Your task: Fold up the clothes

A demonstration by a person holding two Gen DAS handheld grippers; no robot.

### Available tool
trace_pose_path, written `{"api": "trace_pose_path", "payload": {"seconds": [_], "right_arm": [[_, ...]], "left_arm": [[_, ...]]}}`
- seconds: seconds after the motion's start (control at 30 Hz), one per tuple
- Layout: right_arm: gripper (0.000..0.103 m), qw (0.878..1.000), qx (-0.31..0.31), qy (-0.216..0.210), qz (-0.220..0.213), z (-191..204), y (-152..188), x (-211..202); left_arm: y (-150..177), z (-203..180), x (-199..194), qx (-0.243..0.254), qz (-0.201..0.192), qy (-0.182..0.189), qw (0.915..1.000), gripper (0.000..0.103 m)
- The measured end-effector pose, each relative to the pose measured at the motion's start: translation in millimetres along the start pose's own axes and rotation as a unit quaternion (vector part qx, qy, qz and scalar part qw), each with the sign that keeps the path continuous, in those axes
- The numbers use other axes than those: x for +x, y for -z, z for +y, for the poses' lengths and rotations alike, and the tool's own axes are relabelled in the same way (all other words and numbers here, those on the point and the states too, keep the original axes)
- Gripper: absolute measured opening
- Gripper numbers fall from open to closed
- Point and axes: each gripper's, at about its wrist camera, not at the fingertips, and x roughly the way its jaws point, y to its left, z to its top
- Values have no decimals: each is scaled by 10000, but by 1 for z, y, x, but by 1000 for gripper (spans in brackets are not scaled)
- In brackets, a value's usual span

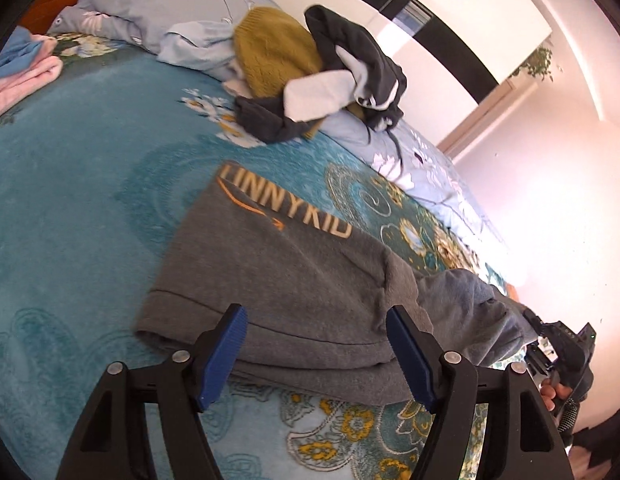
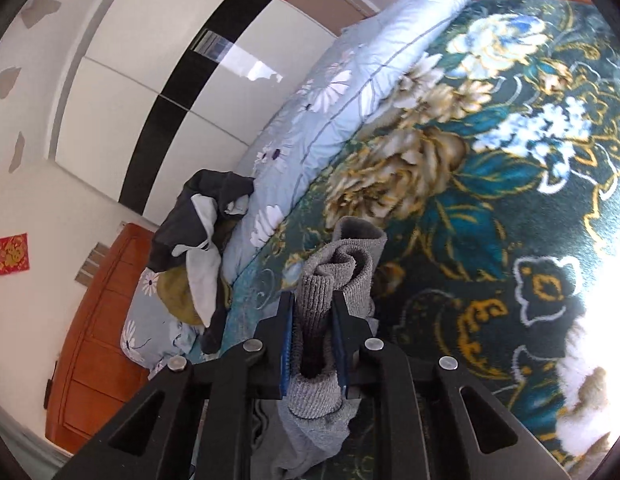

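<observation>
A grey sweatshirt (image 1: 294, 280) with pale lettering and an orange arrow lies partly folded on the teal floral blanket (image 1: 82, 184). My left gripper (image 1: 315, 354) hovers over its near hem, jaws wide apart with nothing between the blue pads (image 1: 224, 354). Its sleeve (image 1: 469, 312) runs off to the right toward my right gripper (image 1: 565, 356), held by a hand. In the right wrist view the right gripper (image 2: 311, 344) is shut on the ribbed grey cuff (image 2: 315, 300) of that sleeve, which bunches up between the pads above the blanket.
A heap of clothes, an olive knit (image 1: 274, 56) under dark grey and white garments (image 1: 349, 72), rests against the pale blue floral quilt (image 1: 158, 4). Pink and blue clothes (image 1: 22, 76) lie at far left. A white wardrobe (image 2: 142, 92) and wooden headboard (image 2: 98, 340) stand beyond the bed.
</observation>
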Motion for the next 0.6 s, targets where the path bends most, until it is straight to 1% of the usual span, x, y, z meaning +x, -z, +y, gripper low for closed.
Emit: {"api": "trace_pose_path", "payload": {"seconds": [0.13,0.2,0.27,0.33,0.4,0.47,0.5,0.6], "right_arm": [[18,9972,-706,-230,116,56,7,4],[17,9932,-1075,-395,228,88,13,9],[17,9866,-1460,-615,384,124,24,15],[17,9744,-1961,-906,620,166,45,24],[17,9575,-2499,-1145,879,205,72,36],[17,9400,-2931,-1275,1195,236,104,56],[17,9310,-3102,-1308,1410,247,123,69],[15,9053,-3413,-1246,2201,257,183,117]], "left_arm": [[0,10,-14,-119,-169,53,9998,76],[1,15,-20,-184,-231,98,9995,76],[1,22,-25,-255,-296,112,9992,76],[1,31,-31,-367,-366,120,9986,76],[0,41,-34,-507,-435,100,9977,76],[0,53,-37,-658,-475,82,9967,76],[0,58,-39,-739,-487,77,9960,76],[4,73,-43,-917,-500,46,9945,76]]}}
